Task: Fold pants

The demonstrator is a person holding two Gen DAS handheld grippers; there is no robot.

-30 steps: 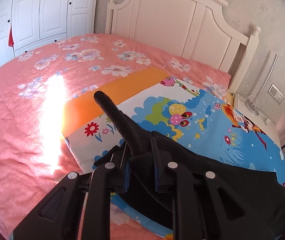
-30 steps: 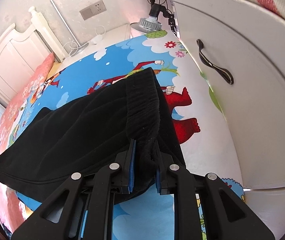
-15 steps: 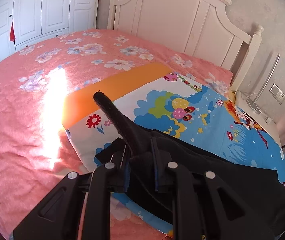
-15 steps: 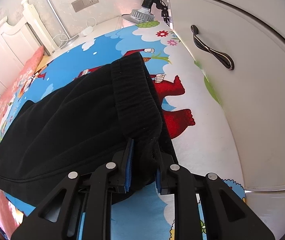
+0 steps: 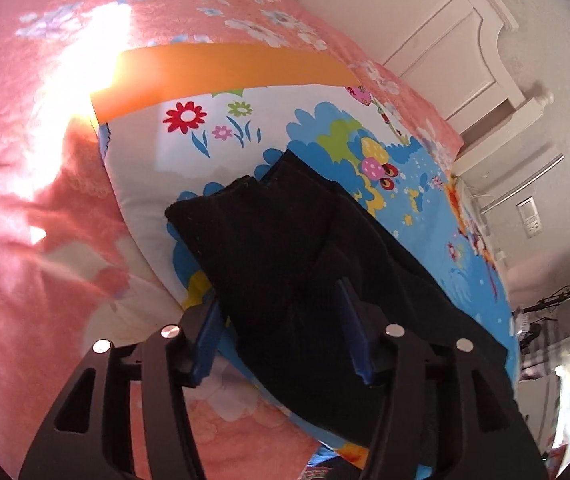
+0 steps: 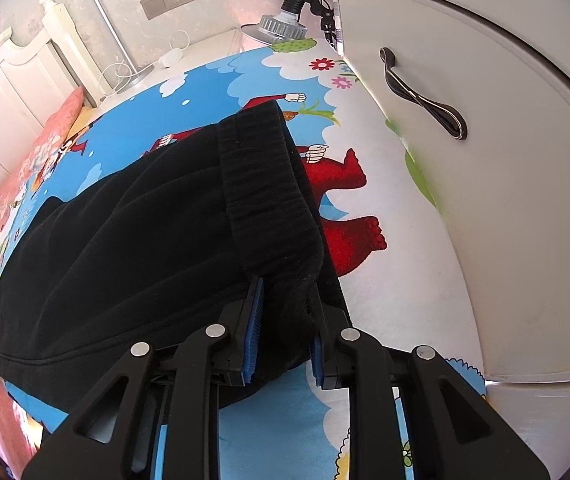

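Observation:
Black pants (image 5: 285,240) lie folded lengthwise on a cartoon-print blanket (image 5: 213,148) spread on the bed. In the left wrist view my left gripper (image 5: 281,332) is open, its blue-padded jaws standing apart on either side of the leg-cuff end, which rests on the blanket. In the right wrist view the pants (image 6: 133,232) stretch away to the left, and my right gripper (image 6: 285,336) is shut on the ribbed waistband (image 6: 265,188), pinching its near corner.
A pink floral bedspread (image 5: 25,200) surrounds the blanket. A white headboard (image 5: 445,32) stands behind. A white cabinet with a dark handle (image 6: 421,96) is close on the right. A nightstand with a lamp base (image 6: 281,28) and cables lies beyond.
My left gripper has opened and let go of the cuff end, which now lies flat on the blanket. The left view has tilted downward. My right gripper still holds the waistband.

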